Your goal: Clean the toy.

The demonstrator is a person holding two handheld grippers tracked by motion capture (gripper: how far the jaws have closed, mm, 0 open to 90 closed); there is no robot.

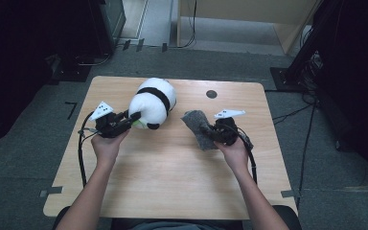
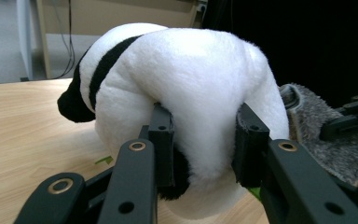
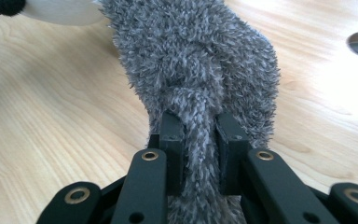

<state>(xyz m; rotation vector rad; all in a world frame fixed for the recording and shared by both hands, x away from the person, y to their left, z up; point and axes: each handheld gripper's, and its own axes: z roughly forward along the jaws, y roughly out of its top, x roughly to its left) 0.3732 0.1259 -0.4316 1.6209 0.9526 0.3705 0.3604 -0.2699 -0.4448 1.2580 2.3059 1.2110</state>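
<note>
Left tool [image 2: 205, 154] pinches plush panda [image 2: 191, 84]; right tool [image 3: 200, 154] clamps grey cloth [image 3: 196, 56].

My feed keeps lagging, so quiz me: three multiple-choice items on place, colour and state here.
1. Where is the plush panda?
A. left of the grey fuzzy cloth
B. right of it
C. on the floor

2. The cloth's colour?
A. red
B. grey
C. green

3. The right gripper is:
A. wide open
B. lying on the table
C. shut on the cloth

Answers: 1 A, the high view shows the panda left of the cloth on the wooden table; 2 B, its pile is grey; 3 C, its fingers pinch a fold.
</note>
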